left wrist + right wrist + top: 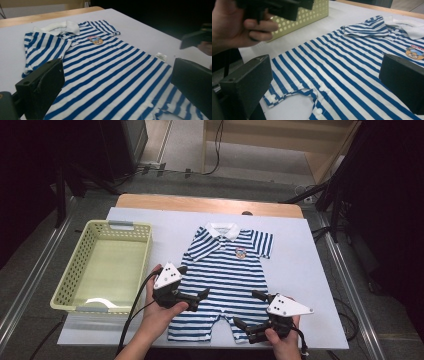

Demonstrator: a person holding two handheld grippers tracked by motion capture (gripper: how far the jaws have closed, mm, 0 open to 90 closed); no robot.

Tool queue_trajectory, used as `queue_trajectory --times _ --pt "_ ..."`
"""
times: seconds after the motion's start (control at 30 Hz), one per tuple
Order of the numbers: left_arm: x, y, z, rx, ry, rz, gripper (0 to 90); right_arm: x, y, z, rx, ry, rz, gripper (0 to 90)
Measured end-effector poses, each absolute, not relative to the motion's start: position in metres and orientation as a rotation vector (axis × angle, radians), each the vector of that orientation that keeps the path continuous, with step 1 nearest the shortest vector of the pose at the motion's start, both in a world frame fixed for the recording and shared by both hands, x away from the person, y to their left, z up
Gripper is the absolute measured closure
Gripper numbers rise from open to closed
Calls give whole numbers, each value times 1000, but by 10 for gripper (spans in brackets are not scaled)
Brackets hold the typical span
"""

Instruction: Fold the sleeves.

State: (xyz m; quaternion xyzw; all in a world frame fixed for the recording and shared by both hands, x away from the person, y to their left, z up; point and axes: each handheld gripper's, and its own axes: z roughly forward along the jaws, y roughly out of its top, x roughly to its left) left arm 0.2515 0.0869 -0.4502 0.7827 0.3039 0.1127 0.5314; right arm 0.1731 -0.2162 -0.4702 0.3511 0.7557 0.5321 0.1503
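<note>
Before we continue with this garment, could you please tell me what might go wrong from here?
Both claws are open above the striped romper, holding nothing. The left claw hangs over mid-body, so closing there might pinch one layer and bunch the flat cloth. The right claw is near the snap-lined leg opening; a grab could catch a snap. The basket sits close beside the left hand and might get nudged.

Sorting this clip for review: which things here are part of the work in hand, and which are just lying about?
In the job:
striped romper, flat on the white board
left gripper, open over it
right gripper, open over its leg end

Just there:
yellow basket, empty, left of the romper; it may come into use, cannot tell
cables on the floor
</note>
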Motion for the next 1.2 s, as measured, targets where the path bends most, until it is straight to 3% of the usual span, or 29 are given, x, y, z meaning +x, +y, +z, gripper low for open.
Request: queue_trajectory --times 0.53,1.2 --pt "210 100 -455 1857 679 255 0 212 -230 -462 1075 2112 1487 0" --pt "192 128 -460 1830 704 282 0 277 -248 -447 1182 2052 1418 0"
